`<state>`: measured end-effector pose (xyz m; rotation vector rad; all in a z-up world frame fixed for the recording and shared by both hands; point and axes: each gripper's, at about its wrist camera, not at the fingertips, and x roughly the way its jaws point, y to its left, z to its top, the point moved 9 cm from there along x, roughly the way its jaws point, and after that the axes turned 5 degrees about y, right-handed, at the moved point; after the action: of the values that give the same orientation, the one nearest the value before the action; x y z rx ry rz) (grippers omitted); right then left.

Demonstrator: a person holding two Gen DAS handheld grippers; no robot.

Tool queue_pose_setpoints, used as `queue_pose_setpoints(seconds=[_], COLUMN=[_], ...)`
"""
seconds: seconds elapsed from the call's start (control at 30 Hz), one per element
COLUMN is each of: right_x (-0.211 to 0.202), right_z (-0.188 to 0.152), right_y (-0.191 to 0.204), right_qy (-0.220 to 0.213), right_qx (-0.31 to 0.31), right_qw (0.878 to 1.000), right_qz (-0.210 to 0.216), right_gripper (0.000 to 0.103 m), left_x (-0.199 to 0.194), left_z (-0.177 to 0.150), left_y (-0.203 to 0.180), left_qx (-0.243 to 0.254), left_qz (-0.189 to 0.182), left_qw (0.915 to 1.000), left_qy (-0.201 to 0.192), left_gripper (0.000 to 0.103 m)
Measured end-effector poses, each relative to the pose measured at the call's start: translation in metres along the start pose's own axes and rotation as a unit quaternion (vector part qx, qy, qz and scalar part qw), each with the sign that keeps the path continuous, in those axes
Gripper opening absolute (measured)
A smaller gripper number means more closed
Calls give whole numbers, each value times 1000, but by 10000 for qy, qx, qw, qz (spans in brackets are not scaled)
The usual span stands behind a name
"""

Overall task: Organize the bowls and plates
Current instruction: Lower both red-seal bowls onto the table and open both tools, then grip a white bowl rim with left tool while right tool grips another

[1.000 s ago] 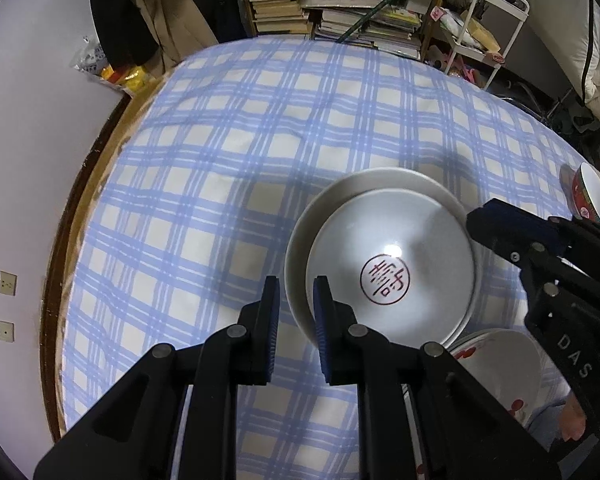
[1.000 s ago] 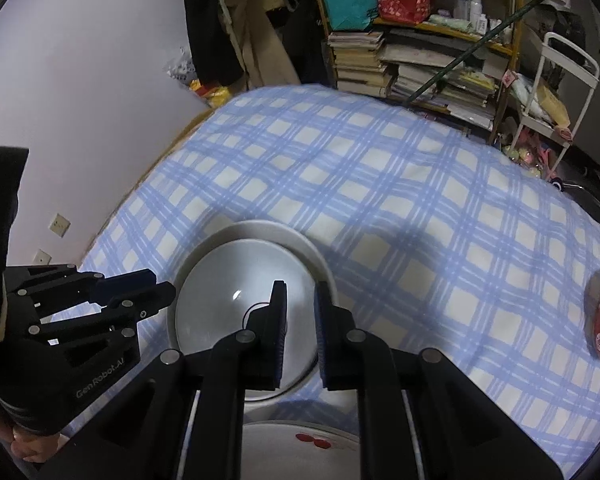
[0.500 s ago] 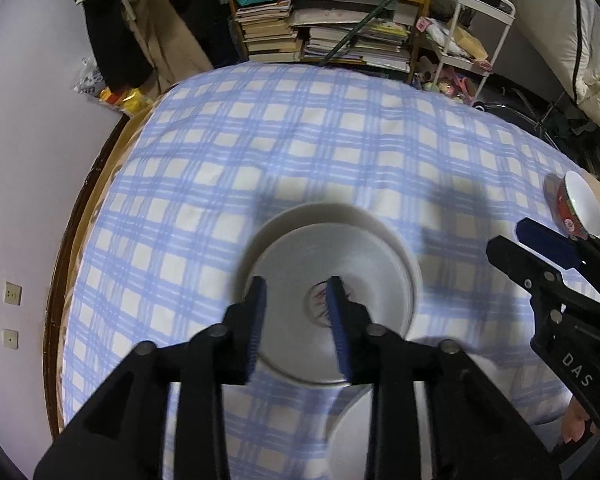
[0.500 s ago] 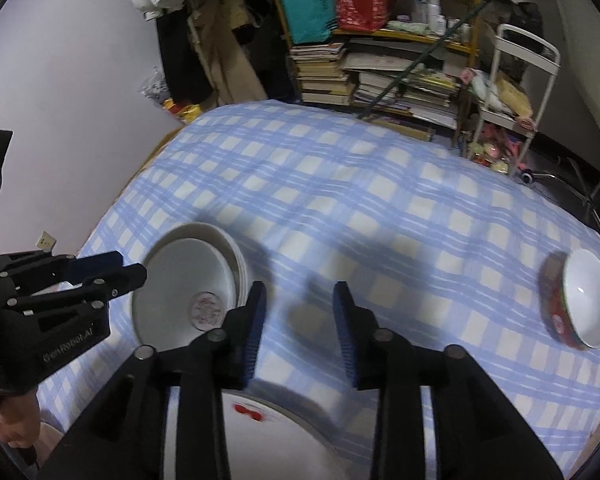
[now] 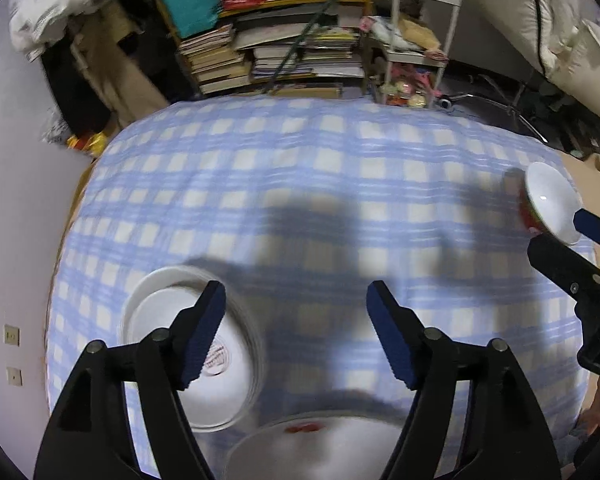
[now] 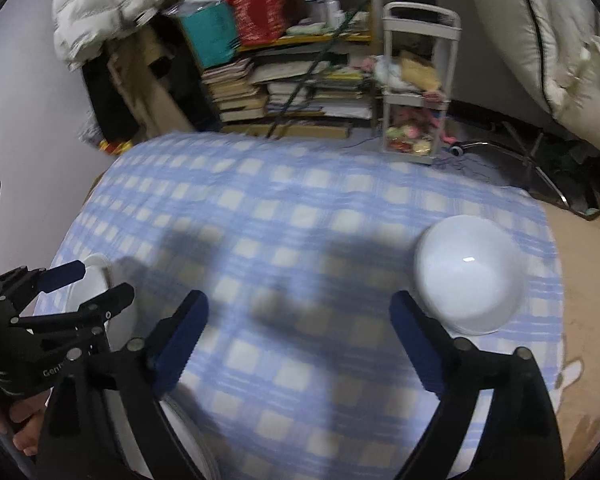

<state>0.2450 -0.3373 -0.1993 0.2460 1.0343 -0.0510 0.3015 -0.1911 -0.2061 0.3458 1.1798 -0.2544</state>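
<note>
At the near table edge, the left gripper (image 5: 296, 334) and right gripper (image 6: 298, 340) have just been opening; both jaws stand released, nothing between them. The stacked plates (image 5: 192, 356) rest on the checked cloth (image 5: 300, 184). Further right sits the bowl (image 6: 470, 274), judged next: centre it between the pads.

Blue checked tablecloth (image 5: 300, 168), stacked books (image 5: 276, 60), white trolley (image 6: 416, 92), padded jacket (image 6: 100, 4)

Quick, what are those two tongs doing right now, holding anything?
Left tongs: open, just been opening, nothing between them.
Right tongs: open, just been opening, empty.
</note>
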Motion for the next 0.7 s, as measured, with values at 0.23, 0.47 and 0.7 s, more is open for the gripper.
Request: queue_pose_setpoints(seconds=[0.23,0.47,0.7], right_x=[-6,-6,-2], right_z=[6,5,2], right_y=[-59,-109,-157], right_qy=[-120,-177,-208], right_qx=[273,584,908], right_qw=[9993,9974,9943], right_qz=[-237,-379,-516], right_gripper=[99,99,99], left_x=[2,7,20], left_z=[33,60,71], left_y=[-56,-109,-166], left_qx=[273,411,784], left_qz=[-139,-580,-747], left_qw=[9995,9974,9941], left_qy=[-78,-113,-69], left_gripper=[73,73,73])
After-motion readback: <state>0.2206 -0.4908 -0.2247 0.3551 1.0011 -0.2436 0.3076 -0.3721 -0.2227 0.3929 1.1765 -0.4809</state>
